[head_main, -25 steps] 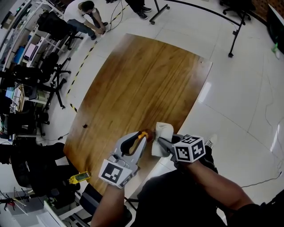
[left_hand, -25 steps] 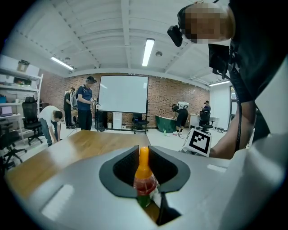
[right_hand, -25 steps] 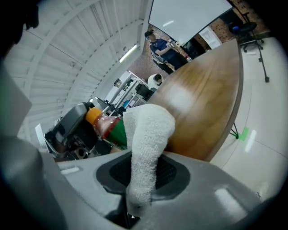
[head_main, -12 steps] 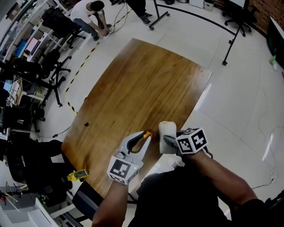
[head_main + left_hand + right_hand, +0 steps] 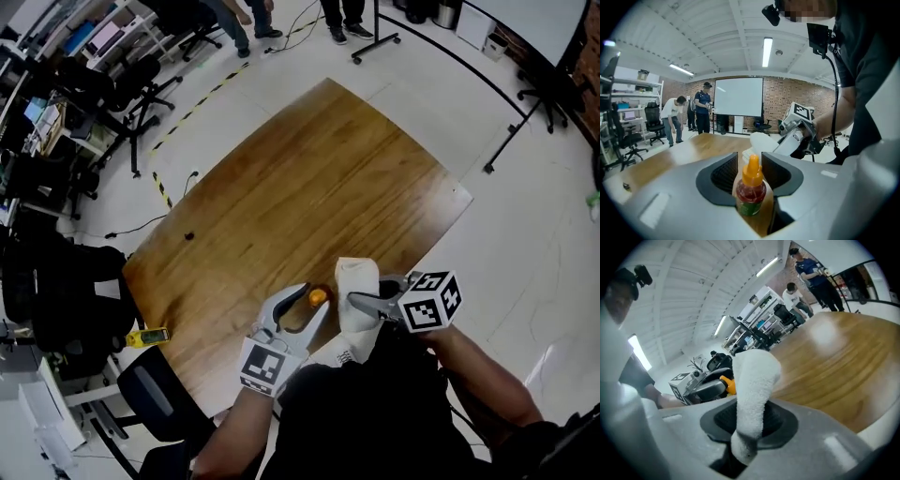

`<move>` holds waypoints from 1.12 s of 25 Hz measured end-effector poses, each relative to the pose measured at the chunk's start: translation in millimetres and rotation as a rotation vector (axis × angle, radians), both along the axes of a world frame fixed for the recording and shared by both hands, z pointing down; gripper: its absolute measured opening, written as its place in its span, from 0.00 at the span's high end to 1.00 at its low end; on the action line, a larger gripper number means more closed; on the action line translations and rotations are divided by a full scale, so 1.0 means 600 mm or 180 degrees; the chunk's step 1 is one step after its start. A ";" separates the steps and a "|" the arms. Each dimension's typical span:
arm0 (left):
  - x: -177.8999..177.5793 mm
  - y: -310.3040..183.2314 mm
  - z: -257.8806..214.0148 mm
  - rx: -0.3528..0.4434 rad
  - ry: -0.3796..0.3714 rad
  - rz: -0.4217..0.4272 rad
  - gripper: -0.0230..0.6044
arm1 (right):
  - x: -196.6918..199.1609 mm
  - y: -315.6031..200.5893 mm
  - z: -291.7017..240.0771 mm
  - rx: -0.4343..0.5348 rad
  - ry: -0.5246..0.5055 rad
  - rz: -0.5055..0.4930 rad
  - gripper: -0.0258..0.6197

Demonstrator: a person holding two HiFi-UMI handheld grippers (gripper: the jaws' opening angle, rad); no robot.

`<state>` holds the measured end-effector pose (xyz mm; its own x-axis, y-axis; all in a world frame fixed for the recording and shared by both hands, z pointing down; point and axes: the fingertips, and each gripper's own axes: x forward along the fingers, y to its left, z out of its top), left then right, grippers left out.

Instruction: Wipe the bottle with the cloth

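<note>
Your left gripper [image 5: 751, 165] has just been opening its jaws, and the bottle [image 5: 751, 190] stands on the table between them with a gap at each pad, so nothing is clamped. Your right gripper [image 5: 750, 420] is closed on the white cloth [image 5: 754, 380], which rises from its jaws as a thick upright roll.

From the head view you get only the bottle's orange cap; the left gripper view adds its red body and the green band lower down. The right gripper view catches just the cap peeking from behind the cloth, beside the left gripper. The head view sets the cloth just to the right of the bottle.

The bottle stands close to the near edge of the wooden table [image 5: 309, 178], by your body. Beyond it, bare wood runs to the far corner.
</note>
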<state>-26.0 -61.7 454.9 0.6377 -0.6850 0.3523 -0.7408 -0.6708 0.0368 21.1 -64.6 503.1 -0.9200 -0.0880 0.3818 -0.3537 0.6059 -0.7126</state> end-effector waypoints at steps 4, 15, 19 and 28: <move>0.002 -0.007 -0.006 -0.0071 -0.0007 -0.0231 0.68 | -0.023 -0.027 -0.038 0.0116 -0.0127 -0.0388 0.85; 0.004 -0.006 -0.002 -0.0147 0.0257 -0.0838 0.74 | -0.081 -0.038 -0.003 0.0066 -0.0034 -0.1600 0.85; 0.001 -0.009 -0.004 -0.0171 0.0192 -0.0832 0.74 | -0.087 -0.049 0.016 -0.0191 -0.0268 -0.1599 0.85; -0.016 -0.010 -0.006 -0.0246 0.0421 -0.1049 0.74 | -0.100 -0.058 0.098 -0.0234 0.0139 -0.1849 0.85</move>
<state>-35.5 -67.5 451.5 0.4307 -0.8359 0.3402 -0.9022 -0.3883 0.1881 -38.7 -99.5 561.6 -0.7927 0.4543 0.4065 -0.0083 0.6587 -0.7524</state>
